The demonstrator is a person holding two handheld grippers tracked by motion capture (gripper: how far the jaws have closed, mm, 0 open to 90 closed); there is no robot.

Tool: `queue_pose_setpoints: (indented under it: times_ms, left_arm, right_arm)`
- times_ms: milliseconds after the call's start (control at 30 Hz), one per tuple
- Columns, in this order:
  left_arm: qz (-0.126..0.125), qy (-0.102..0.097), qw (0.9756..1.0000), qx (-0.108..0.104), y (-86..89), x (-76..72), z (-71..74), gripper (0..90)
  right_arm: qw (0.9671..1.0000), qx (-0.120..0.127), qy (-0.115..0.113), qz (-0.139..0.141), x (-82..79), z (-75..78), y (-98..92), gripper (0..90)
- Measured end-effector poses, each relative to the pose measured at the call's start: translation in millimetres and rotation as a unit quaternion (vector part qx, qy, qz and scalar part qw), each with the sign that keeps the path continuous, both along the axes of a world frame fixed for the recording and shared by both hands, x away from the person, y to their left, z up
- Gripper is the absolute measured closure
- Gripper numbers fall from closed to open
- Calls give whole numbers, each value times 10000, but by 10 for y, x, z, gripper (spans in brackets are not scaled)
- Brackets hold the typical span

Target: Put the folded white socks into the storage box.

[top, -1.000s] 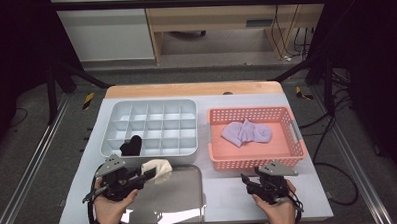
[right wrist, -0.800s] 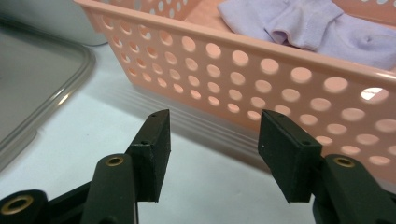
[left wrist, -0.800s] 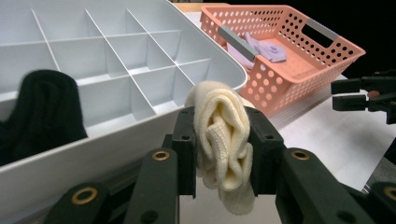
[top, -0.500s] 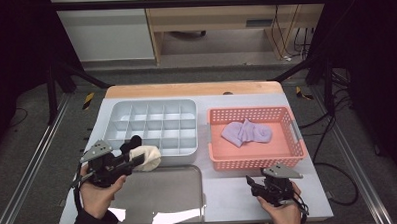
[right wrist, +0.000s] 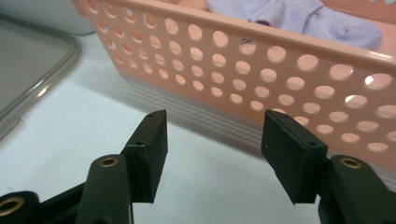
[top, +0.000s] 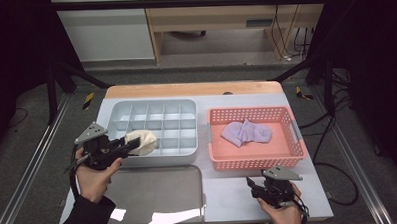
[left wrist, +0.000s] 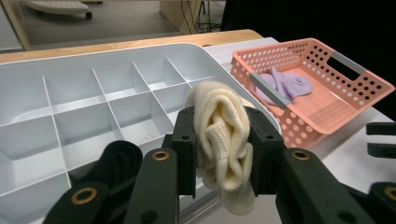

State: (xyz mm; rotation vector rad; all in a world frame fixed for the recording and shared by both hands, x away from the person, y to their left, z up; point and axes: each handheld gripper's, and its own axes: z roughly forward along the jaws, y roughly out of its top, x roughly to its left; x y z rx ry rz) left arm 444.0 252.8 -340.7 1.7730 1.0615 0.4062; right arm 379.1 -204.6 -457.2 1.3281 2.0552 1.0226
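At left-centre of high view, we are pinching cream sock (top: 141, 142) in left claw (top: 130, 146), hovering over near edge of divider tray (top: 154, 109); empty compartments lying just ahead. Right claw (top: 253, 184) idling empty, jaws parted, on bench (top: 229, 191).

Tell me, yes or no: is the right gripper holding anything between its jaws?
No, the right gripper has its jaws apart with only bare white table between them, just short of the pink basket.
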Motion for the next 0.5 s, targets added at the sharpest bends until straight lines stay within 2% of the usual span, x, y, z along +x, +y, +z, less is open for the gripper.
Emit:
queue_pose_setpoints:
  times_ms: [200, 400, 500]
  left_arm:
    - [160, 75, 9997, 162, 0, 141, -42, 671]
    - [277, 314, 9987, 289, -20, 374, -204, 672]
    - [305, 364, 9983, 351, -32, 422, -258, 672]
  right_arm:
    - [10000, -10, 66, 64, 15, -32, 41, 415]
    - [9999, 28, 79, 67, 14, -38, 37, 414]
    - [9999, 43, 90, 68, 17, -42, 31, 414]
